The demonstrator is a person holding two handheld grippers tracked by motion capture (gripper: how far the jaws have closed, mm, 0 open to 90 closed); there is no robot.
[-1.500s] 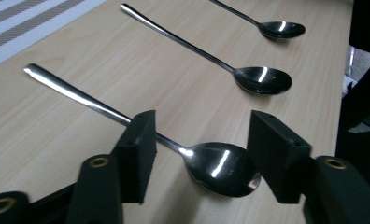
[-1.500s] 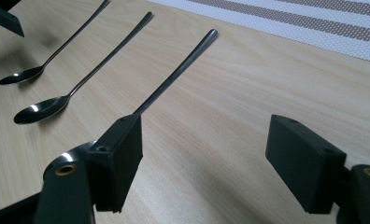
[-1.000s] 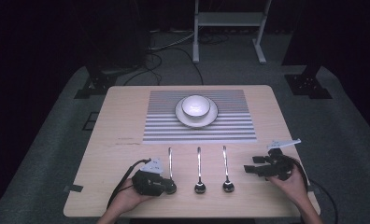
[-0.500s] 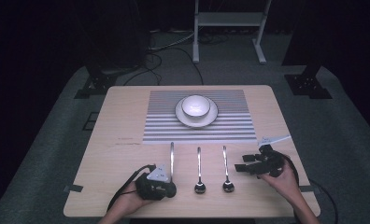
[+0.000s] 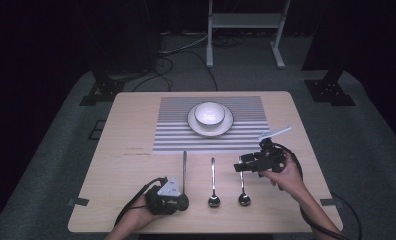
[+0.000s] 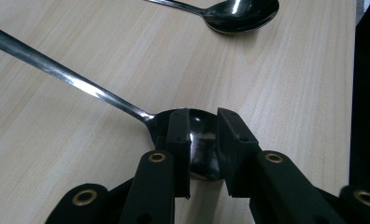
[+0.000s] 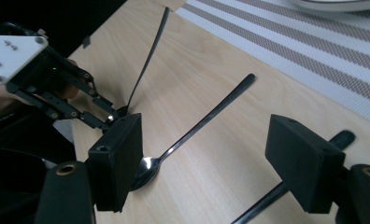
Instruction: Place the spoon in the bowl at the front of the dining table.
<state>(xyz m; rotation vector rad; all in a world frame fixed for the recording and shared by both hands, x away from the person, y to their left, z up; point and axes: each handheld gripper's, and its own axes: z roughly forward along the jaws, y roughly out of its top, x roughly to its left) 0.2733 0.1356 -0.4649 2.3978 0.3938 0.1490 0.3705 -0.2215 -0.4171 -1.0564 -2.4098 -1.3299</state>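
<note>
Since a second ago the right tool (image 5: 242,166) has been carried inward over the right spoon (image 5: 243,186) handle, jaws spread wide — the left tool (image 5: 178,201) is seen shifted onto the left spoon (image 5: 184,170) bowl, jaws straddling it with a gap, not pinching. The middle spoon (image 5: 213,185) is left between them on the bench (image 5: 131,130). Beyond, a bowl (image 5: 209,113) is set on a plate (image 5: 227,125) upon the striped mat (image 5: 171,125).

Dark studio: tripod legs (image 5: 98,90), floor cables (image 5: 183,47).
</note>
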